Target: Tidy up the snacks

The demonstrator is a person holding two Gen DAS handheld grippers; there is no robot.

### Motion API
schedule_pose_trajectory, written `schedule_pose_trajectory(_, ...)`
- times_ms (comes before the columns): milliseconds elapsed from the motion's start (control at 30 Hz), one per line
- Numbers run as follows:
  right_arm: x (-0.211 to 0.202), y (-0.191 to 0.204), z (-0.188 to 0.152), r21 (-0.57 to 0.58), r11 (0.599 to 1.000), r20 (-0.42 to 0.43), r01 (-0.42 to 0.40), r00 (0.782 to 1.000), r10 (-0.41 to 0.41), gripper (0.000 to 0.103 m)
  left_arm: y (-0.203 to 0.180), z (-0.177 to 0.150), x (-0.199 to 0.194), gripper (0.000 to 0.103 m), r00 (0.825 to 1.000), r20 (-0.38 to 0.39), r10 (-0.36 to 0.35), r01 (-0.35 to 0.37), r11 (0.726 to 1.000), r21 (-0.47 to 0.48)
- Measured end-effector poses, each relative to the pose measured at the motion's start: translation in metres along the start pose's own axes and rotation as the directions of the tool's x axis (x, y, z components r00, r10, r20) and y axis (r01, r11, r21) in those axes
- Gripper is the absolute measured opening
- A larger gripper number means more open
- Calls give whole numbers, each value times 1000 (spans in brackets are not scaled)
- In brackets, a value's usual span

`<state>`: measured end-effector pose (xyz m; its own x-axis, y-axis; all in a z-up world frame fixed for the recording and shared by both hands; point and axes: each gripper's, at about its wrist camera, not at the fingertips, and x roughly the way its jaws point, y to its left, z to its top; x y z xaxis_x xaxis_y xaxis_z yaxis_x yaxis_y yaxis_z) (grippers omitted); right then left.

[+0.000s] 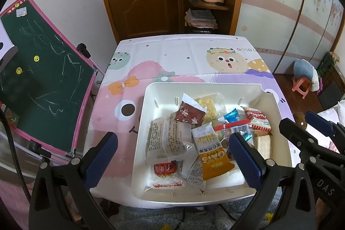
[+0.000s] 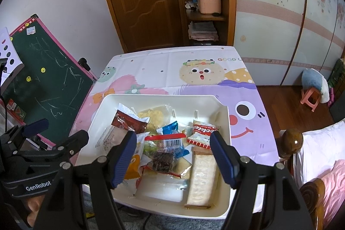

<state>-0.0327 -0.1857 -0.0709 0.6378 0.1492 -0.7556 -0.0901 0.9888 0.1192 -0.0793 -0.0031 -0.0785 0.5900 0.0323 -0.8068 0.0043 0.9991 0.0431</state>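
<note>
Both claws hung released above the white tray (image 1: 140, 133) of mixed snack packets on the bench (image 1: 172, 53), the left claw (image 1: 172, 150) and the right claw (image 2: 173, 156) gripping nothing. A dark packet (image 2: 161, 162) under the right claw was perhaps dried fruit

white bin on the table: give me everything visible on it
The white bin is a rectangular, plastic-looking tub with rounded corners, a smooth rim and small slot ribs on its inner walls. One far corner is notched. It sits upright on the cartoon tablecloth at the table's near edge, with nothing covering it. Wrapped snacks lie jumbled inside, among them an orange oat bar and a long pale wafer pack. Both grippers hover over it with jaws open; neither touches it.
</note>
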Motion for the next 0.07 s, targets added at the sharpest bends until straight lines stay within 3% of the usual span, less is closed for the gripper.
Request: schedule_pose_trajectory(67, 0, 0, 1, 0, 1000, 0, 0, 1000, 0, 71, 1, -1, 2, 102, 1000, -4, -1, 1, 1000, 1)
